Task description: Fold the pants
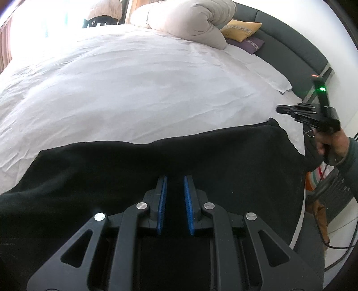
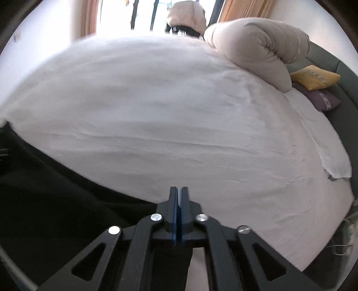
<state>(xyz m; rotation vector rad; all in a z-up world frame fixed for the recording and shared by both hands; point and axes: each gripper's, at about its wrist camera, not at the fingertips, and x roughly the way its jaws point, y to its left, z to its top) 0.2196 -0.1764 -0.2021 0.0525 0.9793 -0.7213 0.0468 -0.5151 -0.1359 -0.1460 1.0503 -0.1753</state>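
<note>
- Bed (image 1: 134, 89), white sheet, fills the view ahead of both hand-held grippers.
- Rolled beige duvet (image 1: 190, 20) at the far end, ahead and right of the left hand-held gripper; yellow pillow (image 1: 240, 29) and purple pillow (image 1: 250, 44) just beside it.
- Black pants (image 1: 156, 161) lie flat along the near bed edge, directly under and ahead of the left hand-held gripper.
- Left hand-held gripper (image 1: 175, 179): fingers spread, over the pants, nothing between the blue pads.
- Right hand-held gripper (image 2: 178, 190): fingers pressed together, empty, pants to its left.

White sheet (image 1: 134, 89) covered the bed, wrinkled. Rolled beige duvet (image 1: 190, 20) sat at the head end, yellow pillow (image 1: 240, 29) on purple pillow (image 1: 252, 44) beside it, against grey headboard (image 1: 290, 44).
</note>
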